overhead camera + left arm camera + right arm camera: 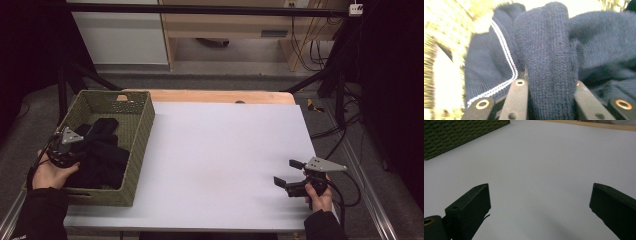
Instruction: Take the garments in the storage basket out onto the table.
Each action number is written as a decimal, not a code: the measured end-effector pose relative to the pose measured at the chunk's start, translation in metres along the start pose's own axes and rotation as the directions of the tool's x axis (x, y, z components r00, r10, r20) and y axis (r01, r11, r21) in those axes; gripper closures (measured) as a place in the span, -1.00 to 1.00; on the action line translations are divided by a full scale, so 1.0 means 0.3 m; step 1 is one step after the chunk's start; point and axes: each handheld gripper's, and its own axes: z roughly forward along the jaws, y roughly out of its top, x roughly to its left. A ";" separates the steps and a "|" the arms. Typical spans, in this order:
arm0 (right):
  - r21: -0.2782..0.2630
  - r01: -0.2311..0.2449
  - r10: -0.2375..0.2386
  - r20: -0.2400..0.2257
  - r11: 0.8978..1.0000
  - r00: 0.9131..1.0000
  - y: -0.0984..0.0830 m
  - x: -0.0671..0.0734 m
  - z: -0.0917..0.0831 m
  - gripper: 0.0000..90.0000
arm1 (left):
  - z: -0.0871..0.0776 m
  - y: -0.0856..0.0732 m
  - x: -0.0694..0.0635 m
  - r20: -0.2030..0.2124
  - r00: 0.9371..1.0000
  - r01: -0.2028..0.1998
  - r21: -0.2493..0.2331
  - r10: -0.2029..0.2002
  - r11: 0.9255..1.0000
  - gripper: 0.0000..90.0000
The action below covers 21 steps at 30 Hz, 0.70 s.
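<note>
Left gripper (75, 145) clamped on a fold of the navy sweater (549, 57), which lies in the green basket (141, 131); right gripper (289, 173) spread wide above the white table (220, 150), holding nothing.

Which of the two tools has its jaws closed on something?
The left tool, over the basket: its jaws pinch a fold of the navy knit. The right tool hangs open above the bare white table.

White sheet (225, 160) covers most of the bench (215, 96), wood edge showing along the top. Cables (312, 47) hang upper right of the frame, pale cabinet (120, 35) upper left, grey floor (380, 150) at right.
</note>
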 end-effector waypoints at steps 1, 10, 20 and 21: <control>0.000 -0.001 0.001 -0.001 1.000 1.000 0.000 0.000 0.000 -0.92 | -0.010 0.006 0.001 -0.009 1.000 0.001 -0.020 -0.001 1.000 0.76; 0.001 -0.002 0.002 0.002 1.000 1.000 0.001 0.000 -0.003 -0.92 | -0.111 0.068 0.001 -0.066 0.997 0.022 -0.163 -0.033 0.986 0.77; -0.002 -0.003 0.003 0.002 1.000 1.000 0.001 0.000 -0.004 -0.92 | -0.223 0.156 -0.004 -0.058 0.993 0.079 -0.332 -0.104 0.940 0.77; -0.002 -0.003 0.003 0.001 1.000 1.000 0.001 -0.001 -0.004 -0.92 | -0.230 0.162 -0.003 -0.056 0.992 0.085 -0.344 -0.110 0.935 0.77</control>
